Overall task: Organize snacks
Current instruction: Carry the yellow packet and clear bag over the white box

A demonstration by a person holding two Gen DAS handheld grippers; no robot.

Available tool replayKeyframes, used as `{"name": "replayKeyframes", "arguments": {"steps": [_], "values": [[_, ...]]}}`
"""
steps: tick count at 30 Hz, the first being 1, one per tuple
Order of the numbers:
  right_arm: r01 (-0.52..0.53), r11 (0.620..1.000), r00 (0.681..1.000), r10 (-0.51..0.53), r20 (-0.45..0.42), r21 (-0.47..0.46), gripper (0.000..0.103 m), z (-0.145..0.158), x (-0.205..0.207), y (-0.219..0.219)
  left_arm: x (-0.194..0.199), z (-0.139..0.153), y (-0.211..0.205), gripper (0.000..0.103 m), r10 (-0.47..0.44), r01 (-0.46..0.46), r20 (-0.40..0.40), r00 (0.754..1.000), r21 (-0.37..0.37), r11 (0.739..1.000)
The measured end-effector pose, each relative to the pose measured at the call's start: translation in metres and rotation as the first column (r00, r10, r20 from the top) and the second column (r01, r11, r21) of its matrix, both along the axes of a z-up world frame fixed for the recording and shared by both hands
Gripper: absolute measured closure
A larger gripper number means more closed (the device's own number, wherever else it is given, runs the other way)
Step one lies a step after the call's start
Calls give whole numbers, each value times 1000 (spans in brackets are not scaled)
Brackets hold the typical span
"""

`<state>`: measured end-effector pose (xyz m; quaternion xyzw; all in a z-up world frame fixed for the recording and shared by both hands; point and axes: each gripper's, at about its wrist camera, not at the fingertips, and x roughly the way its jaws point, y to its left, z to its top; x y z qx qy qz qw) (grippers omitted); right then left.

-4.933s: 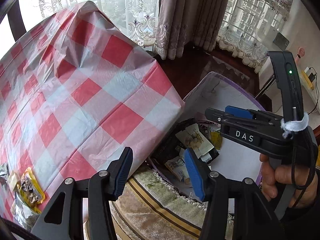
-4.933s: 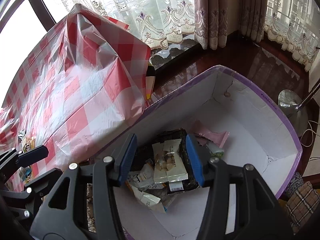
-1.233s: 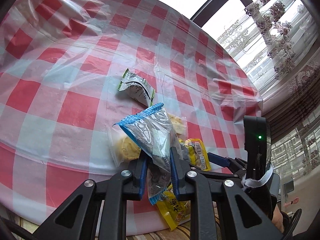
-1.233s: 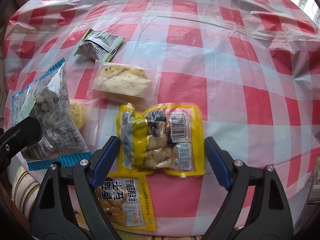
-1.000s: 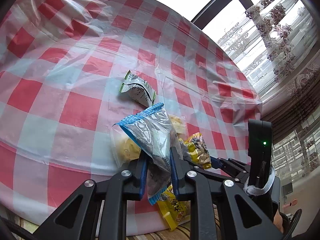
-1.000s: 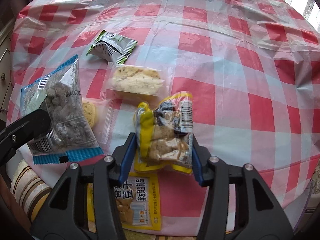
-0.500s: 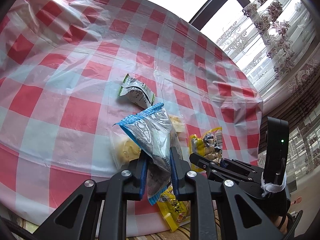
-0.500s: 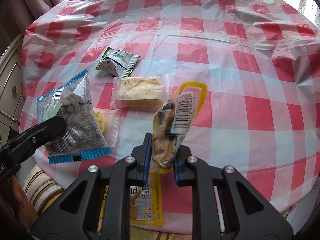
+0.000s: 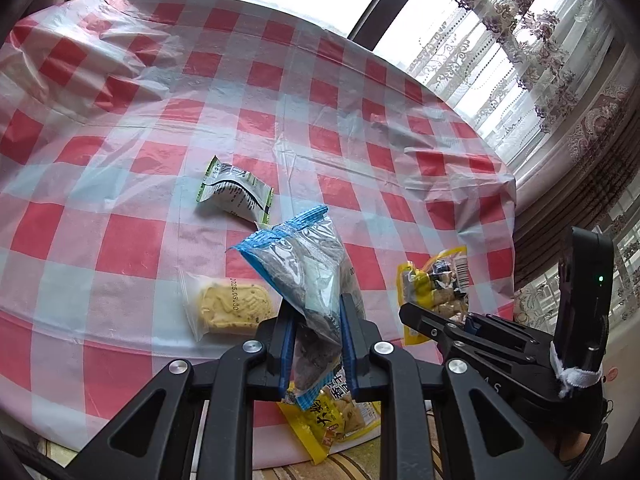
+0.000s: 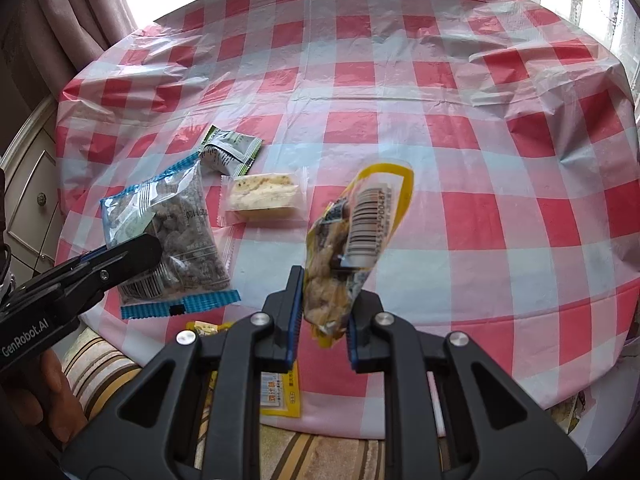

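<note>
Right gripper just clamped yellow pack, lifted off table — left gripper still clenching blue bag. Both loaded; box drop next.

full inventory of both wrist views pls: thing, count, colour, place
blue-edged snack bag: 1, clear with blue ends, dark pieces inside; lifted off the table, clamped in the left gripper.
yellow snack pack: 1, yellow with barcode; lifted, clamped in the right gripper.
green-white packet: 1, lying on the table, farthest snack.
clear-wrapped pale cake: 1, on the table near the green-white packet.
clear-wrapped yellow biscuit: 1, on the table near its front edge.
flat yellow pack: 1, at the table's front edge, under the grippers.
tablecloth: 1, red-white check, plastic.
curtains: lace, by the window.
left gripper: black, blue fingers, shut.
right gripper: same, shut.
</note>
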<state>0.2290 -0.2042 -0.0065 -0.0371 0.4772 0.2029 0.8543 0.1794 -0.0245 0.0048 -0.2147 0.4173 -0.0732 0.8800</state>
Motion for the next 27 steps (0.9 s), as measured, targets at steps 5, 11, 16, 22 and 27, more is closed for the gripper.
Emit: {"name": "replayKeyframes", "arguments": {"steps": [5,11,16,22,27], "values": [[30,999,999,-30,11,22,81,6,-4,-20,3,7,-18,82,-34,34,3,999,34,999],[83,995,996,-84,14,54,81,12,-10,-54,8,16,-49,82,-85,84,6,996,75,994],[141,987,990,-143,15,79,81,15,-18,-89,12,24,-88,82,-161,158,11,987,119,980],[226,968,974,-228,9,107,81,15,-30,-140,17,30,-143,82,-270,265,7,963,167,950],[301,946,953,-304,5,119,81,15,-42,-188,18,32,-188,82,-359,353,-6,933,195,915]]}}
